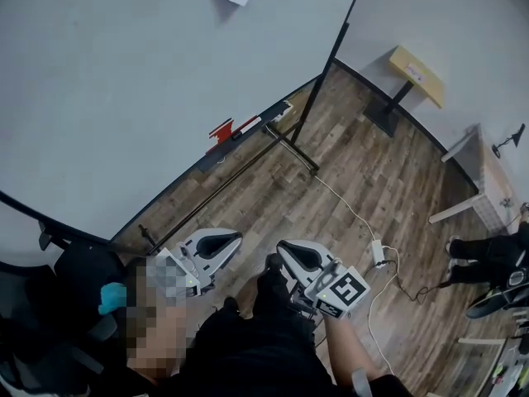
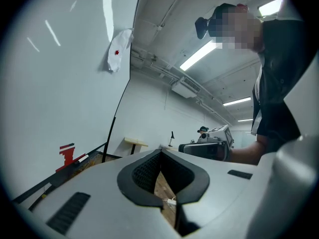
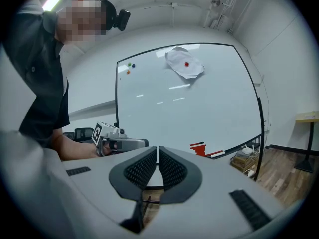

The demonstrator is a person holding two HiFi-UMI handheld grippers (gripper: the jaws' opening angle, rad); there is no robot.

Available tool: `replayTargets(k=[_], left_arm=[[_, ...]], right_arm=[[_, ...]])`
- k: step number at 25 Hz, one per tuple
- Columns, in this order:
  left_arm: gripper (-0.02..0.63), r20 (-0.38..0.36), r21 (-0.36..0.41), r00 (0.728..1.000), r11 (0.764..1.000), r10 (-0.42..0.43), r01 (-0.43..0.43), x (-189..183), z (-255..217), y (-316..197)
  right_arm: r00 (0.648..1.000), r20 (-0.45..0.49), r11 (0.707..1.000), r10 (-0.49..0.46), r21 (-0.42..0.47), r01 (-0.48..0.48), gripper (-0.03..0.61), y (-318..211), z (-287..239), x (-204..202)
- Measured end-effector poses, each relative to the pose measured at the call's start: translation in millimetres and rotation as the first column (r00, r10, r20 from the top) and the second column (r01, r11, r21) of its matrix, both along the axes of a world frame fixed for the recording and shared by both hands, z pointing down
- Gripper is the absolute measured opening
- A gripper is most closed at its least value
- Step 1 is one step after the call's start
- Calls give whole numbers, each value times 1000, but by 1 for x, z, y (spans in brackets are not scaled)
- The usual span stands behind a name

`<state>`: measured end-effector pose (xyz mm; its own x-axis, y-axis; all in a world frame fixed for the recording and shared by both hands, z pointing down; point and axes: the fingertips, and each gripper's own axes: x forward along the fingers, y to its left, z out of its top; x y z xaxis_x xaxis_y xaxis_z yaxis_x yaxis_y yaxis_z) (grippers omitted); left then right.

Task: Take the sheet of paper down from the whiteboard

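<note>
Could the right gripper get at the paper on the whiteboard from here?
Probably not yet: the right gripper hangs low with jaws shut, well below the paper. Nothing blocks the way up.

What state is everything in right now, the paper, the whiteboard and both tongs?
Large white whiteboard: standing upright.
Crumpled white sheet of paper: up on the whiteboard, pinned under a small red round magnet.
Left tongs: shut, nothing between them.
Right tongs: shut, nothing between them.

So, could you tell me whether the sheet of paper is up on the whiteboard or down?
Up: the crumpled sheet of paper hangs near the top of the whiteboard, pinned by a red magnet.
</note>
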<state>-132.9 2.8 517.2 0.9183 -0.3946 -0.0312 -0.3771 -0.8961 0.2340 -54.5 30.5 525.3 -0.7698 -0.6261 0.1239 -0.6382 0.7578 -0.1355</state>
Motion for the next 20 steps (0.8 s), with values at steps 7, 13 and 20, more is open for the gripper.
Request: replayTargets(k=[7,13,20], left_arm=[[14,68,11,996,998,-55,54,34,6,-80],[14,115,66,976,982,-186,179,56,-35,-158],[14,222,231,910,926,-350,300,43,-85,-215]], right_arm=[[996,37,996,-76,40,74,23,-97,9,29],[976,39,971,-216,111,211,23,-182,-26,42],[959,28,935,-283,231,269,23,-266,-69,50]])
